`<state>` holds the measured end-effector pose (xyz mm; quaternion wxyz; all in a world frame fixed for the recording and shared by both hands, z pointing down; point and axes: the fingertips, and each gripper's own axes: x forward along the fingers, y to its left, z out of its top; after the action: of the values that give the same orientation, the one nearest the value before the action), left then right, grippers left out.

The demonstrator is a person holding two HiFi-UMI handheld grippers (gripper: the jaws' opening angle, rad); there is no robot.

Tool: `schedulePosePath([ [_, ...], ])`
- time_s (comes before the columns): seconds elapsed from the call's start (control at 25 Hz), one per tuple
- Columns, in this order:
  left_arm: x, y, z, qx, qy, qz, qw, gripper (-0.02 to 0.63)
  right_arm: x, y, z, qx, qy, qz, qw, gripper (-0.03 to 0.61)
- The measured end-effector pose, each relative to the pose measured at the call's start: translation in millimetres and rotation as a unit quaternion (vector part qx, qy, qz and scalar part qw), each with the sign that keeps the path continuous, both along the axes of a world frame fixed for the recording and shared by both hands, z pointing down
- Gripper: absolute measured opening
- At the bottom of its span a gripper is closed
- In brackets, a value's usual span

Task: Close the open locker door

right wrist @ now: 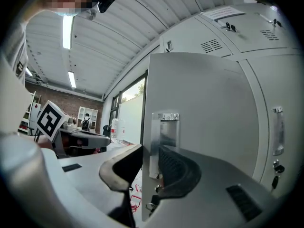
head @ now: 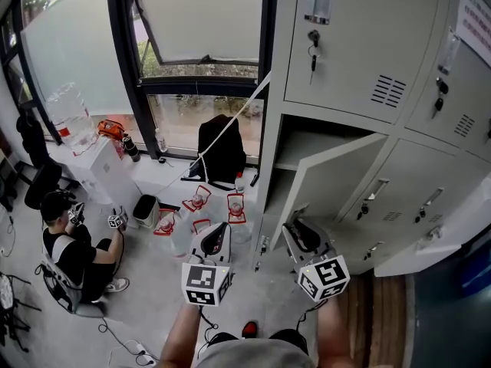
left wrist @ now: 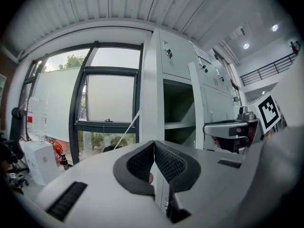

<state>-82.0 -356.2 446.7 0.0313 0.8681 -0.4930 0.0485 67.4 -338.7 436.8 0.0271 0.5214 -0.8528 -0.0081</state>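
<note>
While both grippers point level at the lockers (head: 360,44), notes run view by view.

Head view: right gripper (head: 301,234) sits at the free edge of the door (head: 337,176), which is swung well out from its compartment. Left gripper (head: 216,240) hangs just to its left, touching nothing.

Left gripper view: jaws together at the tips, nothing between them. The open compartment (left wrist: 178,110) lies ahead and slightly right. Judged spare for this job, and parked on the window side, clear of the door's swing.

Right gripper view: jaws straddle the door's edge, level with the lower part of the handle plate (right wrist: 164,129). One pad is on the inner face and the ribbed one on the outer; both look seated on the sheet. Judged reason: a pinch on the free edge, far from the hinge, gives the easiest swing home.

Surface and room: the door is thin, smooth grey painted metal and probably slick under the pads. Grey floor (head: 146,305) below. A tall window (head: 199,21) stands beyond the left gripper. A seated person (head: 69,244) is well off to its left.
</note>
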Motion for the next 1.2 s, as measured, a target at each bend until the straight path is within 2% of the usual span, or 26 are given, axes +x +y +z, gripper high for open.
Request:
schedulePosePath([
  [0.6,-15.7,-31.4,-1.4,0.002,0.002,-0.016,0.9999,0.023,-5.8,-50.3,1.0,-0.006,0.016,0.024,1.0,0.077],
  [1.2,-19.6,-66.5,5.8,-0.009,0.002,-0.036,0.9993,0.023,-6.2,-97.7,0.5,-0.012,0.008,0.03,0.999,0.058],
])
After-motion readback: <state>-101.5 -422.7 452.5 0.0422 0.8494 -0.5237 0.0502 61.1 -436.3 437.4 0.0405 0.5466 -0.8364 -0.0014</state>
